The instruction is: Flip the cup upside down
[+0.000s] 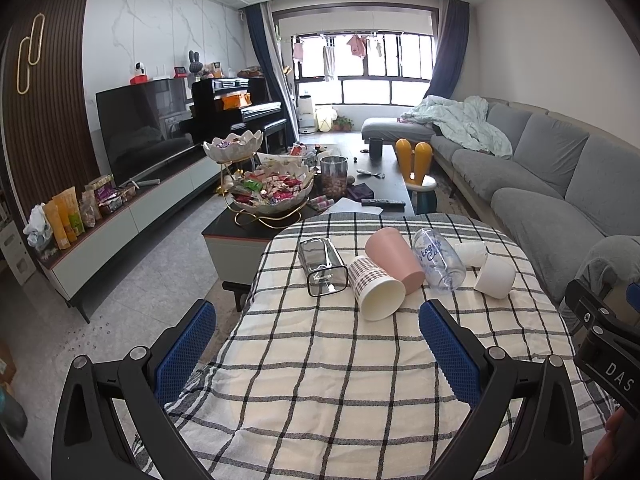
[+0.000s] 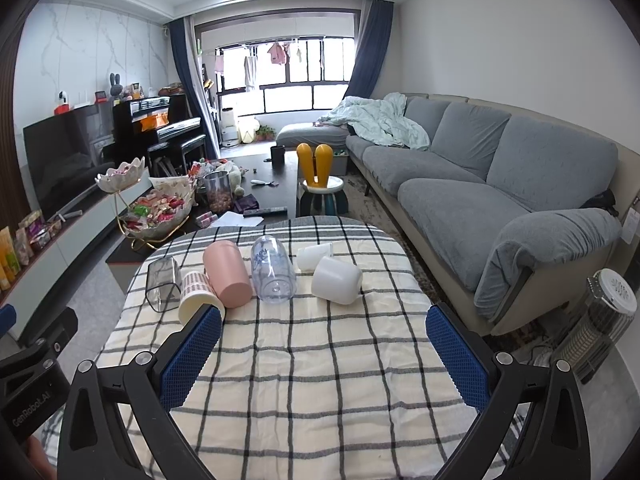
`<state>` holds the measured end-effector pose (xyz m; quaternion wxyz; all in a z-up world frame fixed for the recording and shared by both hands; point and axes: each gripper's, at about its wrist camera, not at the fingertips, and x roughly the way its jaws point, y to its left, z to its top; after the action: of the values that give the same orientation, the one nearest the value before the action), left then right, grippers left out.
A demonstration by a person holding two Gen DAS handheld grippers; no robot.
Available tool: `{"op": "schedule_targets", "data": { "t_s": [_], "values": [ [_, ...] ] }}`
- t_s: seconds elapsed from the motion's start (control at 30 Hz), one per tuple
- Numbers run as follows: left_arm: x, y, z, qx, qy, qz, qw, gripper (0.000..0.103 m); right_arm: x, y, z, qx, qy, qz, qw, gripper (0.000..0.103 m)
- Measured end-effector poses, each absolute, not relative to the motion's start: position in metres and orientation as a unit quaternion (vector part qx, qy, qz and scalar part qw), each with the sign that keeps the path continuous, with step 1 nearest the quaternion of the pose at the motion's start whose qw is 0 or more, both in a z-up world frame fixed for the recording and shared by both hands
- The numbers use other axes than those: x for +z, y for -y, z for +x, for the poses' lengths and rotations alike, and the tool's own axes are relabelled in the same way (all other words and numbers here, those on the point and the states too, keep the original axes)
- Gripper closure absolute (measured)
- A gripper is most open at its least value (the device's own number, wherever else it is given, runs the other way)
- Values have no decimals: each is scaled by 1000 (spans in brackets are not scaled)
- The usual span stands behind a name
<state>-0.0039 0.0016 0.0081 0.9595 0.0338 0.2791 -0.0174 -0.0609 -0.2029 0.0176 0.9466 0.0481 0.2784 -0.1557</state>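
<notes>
Several cups lie on their sides in a row on the checked tablecloth [image 1: 320,360] [image 2: 320,360]: a clear square glass [image 1: 322,266] [image 2: 162,283], a checked paper cup [image 1: 374,288] [image 2: 198,294], a pink cup [image 1: 394,254] [image 2: 226,272], a clear printed cup [image 1: 438,258] [image 2: 272,268], a translucent white cup [image 1: 472,252] [image 2: 314,258] and a white cup [image 1: 495,278] [image 2: 337,280]. My left gripper [image 1: 318,342] is open and empty, short of the paper cup. My right gripper [image 2: 324,350] is open and empty, short of the row.
A dark coffee table [image 1: 392,172] [image 2: 276,176] with candy bowls [image 1: 272,196] [image 2: 158,212] stands beyond the cloth-covered table. A grey sofa [image 1: 540,184] [image 2: 500,184] runs along the right. A TV bench [image 1: 120,216] is on the left. A heater [image 2: 604,320] stands at the right.
</notes>
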Motion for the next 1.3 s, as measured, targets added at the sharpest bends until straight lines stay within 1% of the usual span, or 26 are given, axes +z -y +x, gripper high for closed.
{"op": "schedule_targets", "data": {
  "t_s": [0.37,0.47,0.67,0.87,1.0,1.2,1.3],
  "values": [
    [-2,1,2,7,-291,36,956,0,15,203,-59,-154,-280,43,947,0],
    [-6,4,9,37,-306,30,951,0,12,206,-53,-149,-281,33,947,0],
    [-13,25,21,67,-310,32,948,0,11,219,-28,-127,-294,-1,948,0],
    [-13,50,34,77,-313,16,946,0,1,256,18,-91,-351,4,932,0],
    [-16,72,50,103,-334,1,937,0,-12,279,54,-68,-399,-13,915,0],
    [-28,102,73,123,-361,-30,924,0,-40,291,111,-15,-478,-81,874,1],
    [-36,115,83,123,-375,-35,918,0,-57,290,137,18,-517,-122,847,4]
  ]
}}
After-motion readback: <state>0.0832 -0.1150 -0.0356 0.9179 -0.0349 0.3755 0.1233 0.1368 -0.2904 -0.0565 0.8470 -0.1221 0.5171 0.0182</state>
